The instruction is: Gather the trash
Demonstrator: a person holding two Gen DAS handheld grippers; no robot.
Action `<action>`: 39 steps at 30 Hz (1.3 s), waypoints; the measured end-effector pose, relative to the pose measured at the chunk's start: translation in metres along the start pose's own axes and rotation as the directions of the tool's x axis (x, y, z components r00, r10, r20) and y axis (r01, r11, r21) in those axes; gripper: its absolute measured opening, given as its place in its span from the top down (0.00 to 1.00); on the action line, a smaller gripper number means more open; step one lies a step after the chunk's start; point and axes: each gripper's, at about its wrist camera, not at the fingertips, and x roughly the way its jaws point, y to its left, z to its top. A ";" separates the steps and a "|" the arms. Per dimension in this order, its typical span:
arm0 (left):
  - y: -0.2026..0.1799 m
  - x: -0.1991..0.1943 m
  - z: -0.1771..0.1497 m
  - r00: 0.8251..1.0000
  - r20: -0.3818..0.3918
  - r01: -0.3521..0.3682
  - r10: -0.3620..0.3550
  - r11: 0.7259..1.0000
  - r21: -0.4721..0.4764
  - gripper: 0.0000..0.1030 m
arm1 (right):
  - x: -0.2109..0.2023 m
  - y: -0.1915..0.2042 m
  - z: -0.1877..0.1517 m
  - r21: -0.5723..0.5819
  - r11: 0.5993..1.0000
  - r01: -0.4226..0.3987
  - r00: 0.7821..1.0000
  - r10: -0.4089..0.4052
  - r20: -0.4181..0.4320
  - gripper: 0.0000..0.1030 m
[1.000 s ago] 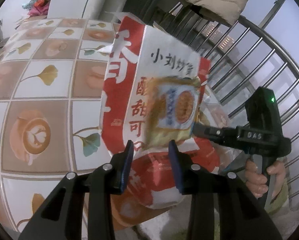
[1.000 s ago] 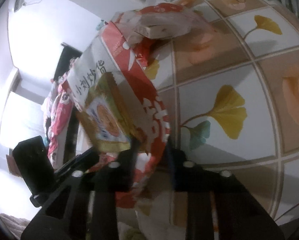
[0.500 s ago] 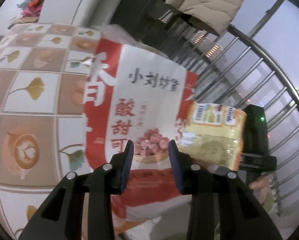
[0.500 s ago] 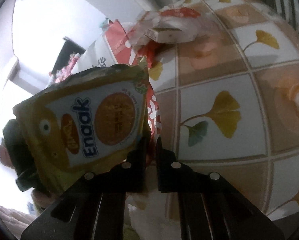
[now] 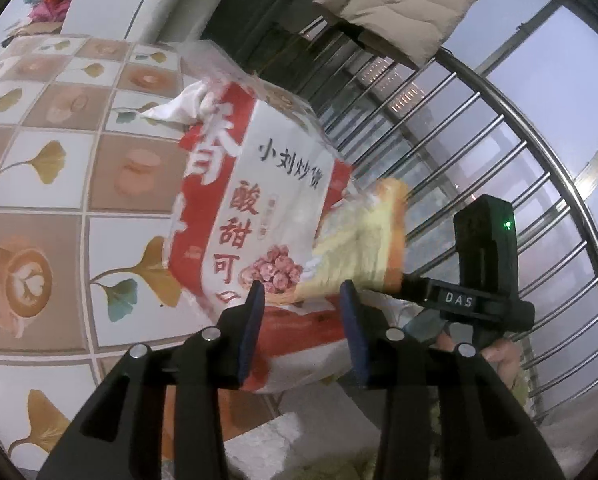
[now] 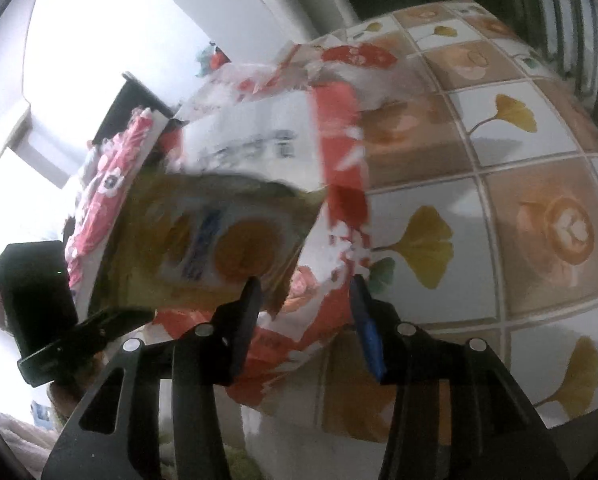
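The big red-and-white snack bag (image 5: 259, 216) stands out most: a crinkly food bag printed with black and red Chinese characters and a picture of pink-red candied pieces near its lower edge, its top crumpled and stuffed with white tissue and other wrappers. It is held up over the near edge of the bench (image 5: 59, 184), its bottom end lying between the fingers of the left gripper (image 5: 302, 330); those fingers are easing apart a little, and whether their blue pads truly press on the bag I cannot tell from here. Beside the bag, on its right in the left wrist view, a yellow Enaak snack packet (image 5: 363, 248) with an orange round on its face is blurred with motion, just off the bag's side. The right gripper (image 6: 305, 312) has its fingers opening, wide apart now with nothing pinched; the yellow packet (image 6: 219, 248) sits just ahead and left of them, and the red edge of the bag (image 6: 299, 168) shows through the gap. A hand (image 5: 503, 360) wraps the right gripper's handle. The bench wears a tiled oilcloth of beige and white squares, printed with yellow ginkgo leaves and latte-art coffee cups. Behind it runs a steel window grille (image 5: 499, 184) with grey dusk outside, and a padded beige jacket (image 5: 399, 4) hangs above. Bright clothing (image 5: 47, 4) is heaped at the far end of the room.
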 end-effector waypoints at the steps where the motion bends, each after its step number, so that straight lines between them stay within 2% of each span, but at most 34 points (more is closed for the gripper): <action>1: 0.002 0.000 0.000 1.000 0.001 -0.005 0.005 1.000 -0.005 0.63 | 0.002 -0.001 0.000 0.001 1.000 -0.006 1.000 0.006 -0.003 0.56; 6: 0.005 -0.001 0.002 1.000 0.012 0.021 -0.021 0.999 -0.030 0.63 | 0.008 -0.003 0.001 -0.011 1.000 0.000 1.000 -0.001 -0.017 0.58; 11: 0.009 0.001 0.007 1.000 0.018 -0.007 0.008 0.999 -0.035 0.63 | 0.018 0.010 -0.002 -0.069 0.997 0.033 0.999 -0.035 -0.031 0.60; 20: 0.019 -0.001 0.030 0.984 0.092 -0.155 0.153 0.988 0.024 0.63 | 0.029 0.023 -0.007 -0.157 0.984 0.081 0.996 -0.085 -0.021 0.61; 23: 0.021 0.009 0.034 0.971 0.079 -0.232 0.226 0.970 0.072 0.63 | 0.029 0.026 -0.008 -0.172 0.981 0.089 0.995 -0.094 -0.019 0.61; 29: 0.027 0.030 0.033 0.950 0.036 -0.312 0.310 0.939 0.142 0.64 | 0.028 0.023 -0.008 -0.177 0.981 0.084 0.996 -0.089 -0.018 0.61; 31: 0.026 0.034 0.030 0.946 0.036 -0.323 0.321 0.932 0.166 0.73 | 0.027 0.021 -0.009 -0.176 0.981 0.082 0.996 -0.086 -0.018 0.61; 34: 0.025 0.036 0.027 0.926 0.053 -0.376 0.373 0.904 0.203 0.85 | 0.027 0.019 -0.009 -0.174 0.982 0.077 0.997 -0.081 -0.017 0.61; 37: 0.031 0.031 0.028 0.927 0.057 -0.374 0.370 0.910 0.180 0.95 | 0.027 0.018 -0.008 -0.172 0.983 0.072 0.997 -0.076 -0.017 0.61; 39: 0.036 0.027 0.028 0.929 0.062 -0.369 0.364 0.916 0.154 0.98 | 0.026 0.016 -0.007 -0.170 0.983 0.071 0.997 -0.075 -0.018 0.61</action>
